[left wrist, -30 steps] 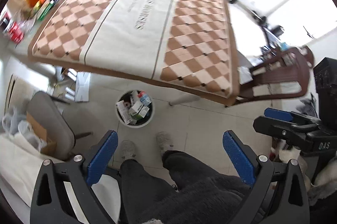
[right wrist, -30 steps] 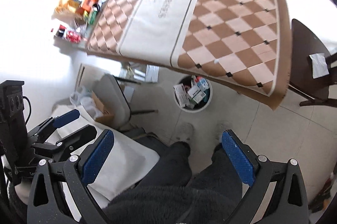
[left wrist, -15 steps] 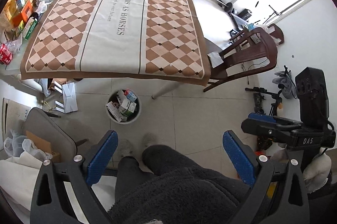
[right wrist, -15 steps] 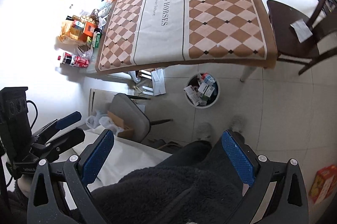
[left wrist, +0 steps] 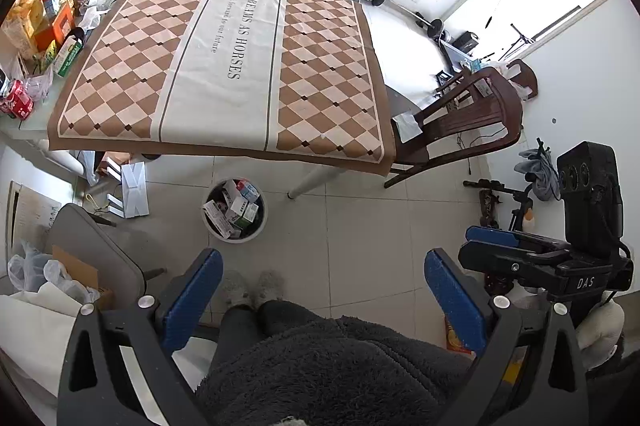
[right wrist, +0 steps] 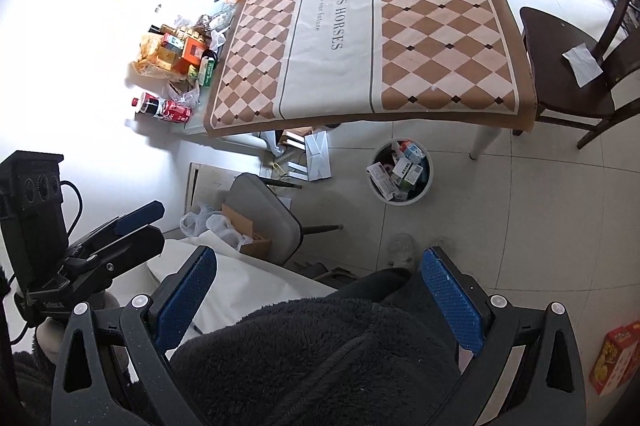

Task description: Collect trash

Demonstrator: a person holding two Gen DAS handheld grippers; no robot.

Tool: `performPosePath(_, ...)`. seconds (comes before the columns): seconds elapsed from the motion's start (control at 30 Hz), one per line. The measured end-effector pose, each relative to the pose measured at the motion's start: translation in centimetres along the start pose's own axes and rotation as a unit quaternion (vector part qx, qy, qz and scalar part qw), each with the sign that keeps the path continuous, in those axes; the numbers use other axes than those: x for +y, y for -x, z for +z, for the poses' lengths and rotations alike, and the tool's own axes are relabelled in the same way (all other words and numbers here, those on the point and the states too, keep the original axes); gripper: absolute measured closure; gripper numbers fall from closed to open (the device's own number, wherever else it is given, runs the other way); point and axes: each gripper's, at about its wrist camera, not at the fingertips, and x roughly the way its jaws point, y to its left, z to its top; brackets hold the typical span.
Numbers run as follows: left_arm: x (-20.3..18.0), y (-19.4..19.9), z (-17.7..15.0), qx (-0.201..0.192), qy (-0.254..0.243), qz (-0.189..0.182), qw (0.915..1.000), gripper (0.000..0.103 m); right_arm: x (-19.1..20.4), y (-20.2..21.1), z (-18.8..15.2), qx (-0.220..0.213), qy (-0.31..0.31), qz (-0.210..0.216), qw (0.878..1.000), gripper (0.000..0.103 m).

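Right wrist only: red box (right wrist: 616,358).

Upright white bin (left wrist: 234,235), full of cartons (left wrist: 234,208)

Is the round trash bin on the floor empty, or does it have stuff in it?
It has stuff in it. The trash bin stands upright and holds several small boxes piled nearly to its rim.

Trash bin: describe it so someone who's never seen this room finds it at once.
Start at the big table with the brown checked tablecloth. On the tiled floor just off its near edge, beside the white table leg, stands the trash bin. It is the only round white container there, filled with small cartons.
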Motion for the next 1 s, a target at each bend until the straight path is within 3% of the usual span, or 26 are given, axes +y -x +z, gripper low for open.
performPosePath(0.57,0.0,0.6,-0.6,-0.005,-0.021,0.010,0.9997,0.000,-0.3,-0.2,0.0,0.000,0.001,0.005,1.000,0.000)
performPosePath(1.0,-0.5,0.7,-0.6,-0.001,-0.028,-0.003,0.9996,0.000,-0.2,0.1,-1.0,-0.005,0.001,0.003,1.000,0.000)
